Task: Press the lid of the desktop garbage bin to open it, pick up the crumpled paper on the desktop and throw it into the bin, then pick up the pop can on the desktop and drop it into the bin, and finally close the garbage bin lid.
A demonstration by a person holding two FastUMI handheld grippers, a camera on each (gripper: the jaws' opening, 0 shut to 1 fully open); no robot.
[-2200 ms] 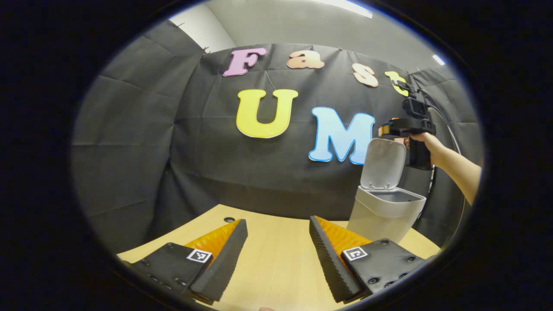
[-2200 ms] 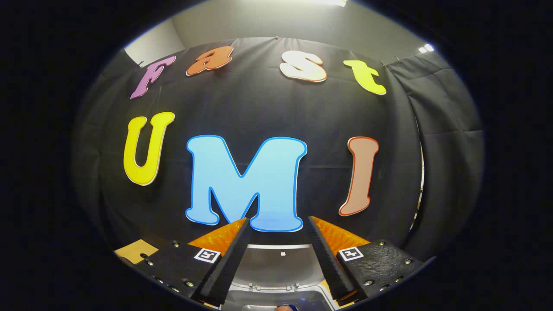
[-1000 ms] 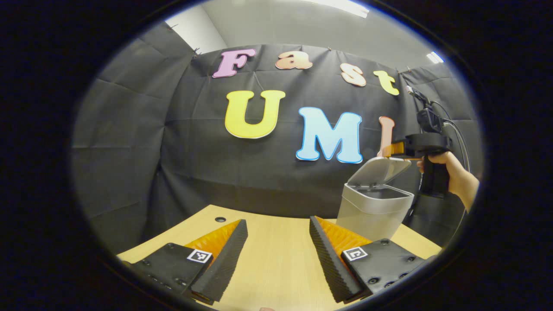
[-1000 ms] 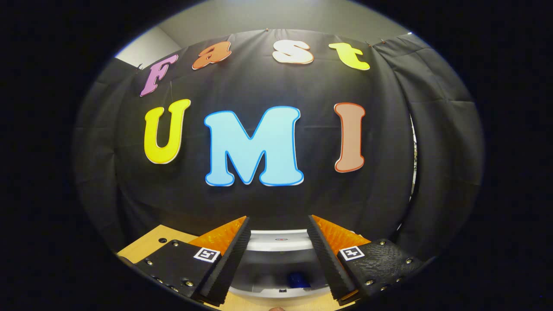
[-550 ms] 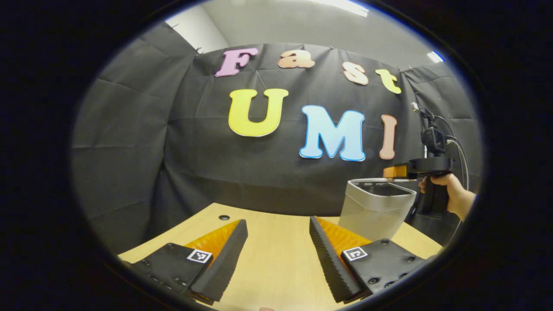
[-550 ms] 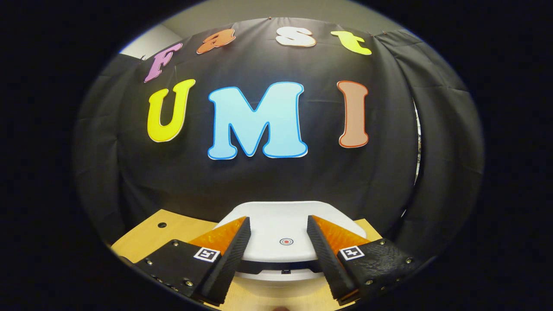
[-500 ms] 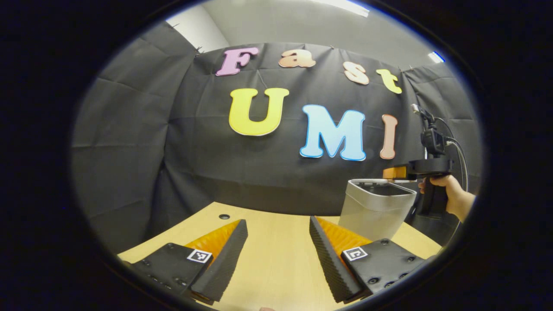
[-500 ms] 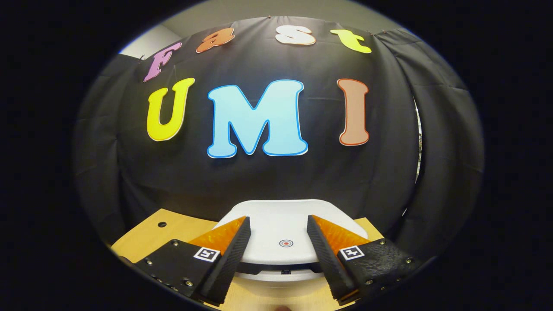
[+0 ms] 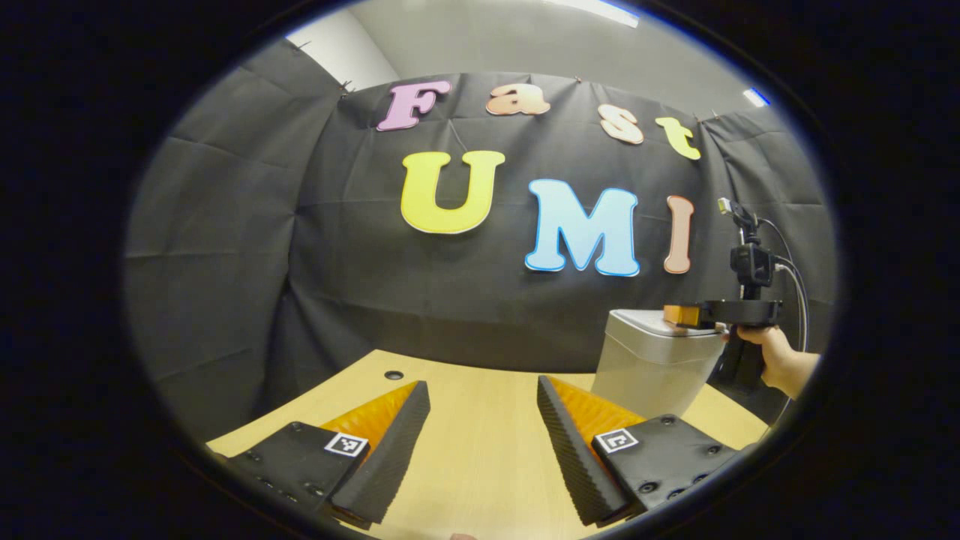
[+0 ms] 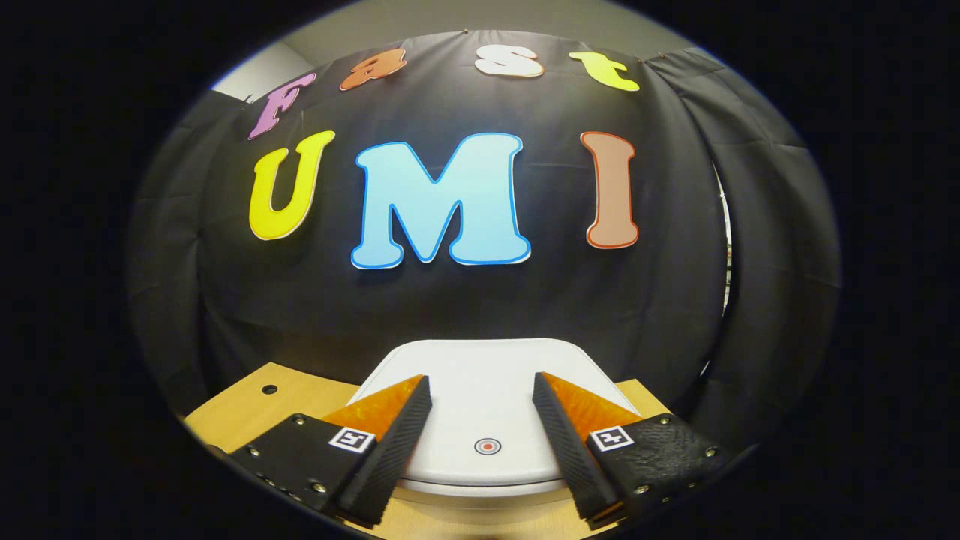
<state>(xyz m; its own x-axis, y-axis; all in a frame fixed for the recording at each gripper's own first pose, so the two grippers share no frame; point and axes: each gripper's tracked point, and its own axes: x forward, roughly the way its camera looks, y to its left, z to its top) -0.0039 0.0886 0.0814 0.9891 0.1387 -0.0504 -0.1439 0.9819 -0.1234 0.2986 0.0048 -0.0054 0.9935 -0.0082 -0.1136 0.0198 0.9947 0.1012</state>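
Observation:
The grey desktop bin (image 9: 654, 367) stands at the right of the wooden table (image 9: 480, 450), with its white lid (image 10: 480, 390) lying flat down on it. A small round red mark (image 10: 487, 446) sits near the lid's front edge. My right gripper (image 10: 480, 386) is open and rests low over the lid, a finger on each side of the mark. In the left gripper view that same gripper (image 9: 679, 315) lies on the bin's top, held by a hand (image 9: 776, 360). My left gripper (image 9: 480, 390) hovers open above bare table, left of the bin.
A small round hole (image 9: 393, 374) is in the tabletop near its far left edge (image 10: 268, 389). A cable (image 9: 795, 277) runs up from the right gripper's handle. Black cloth wall stands close behind the table.
The lid has swung from upright down to flat on the bin, with my right gripper following it down. The left gripper has stayed in place, open.

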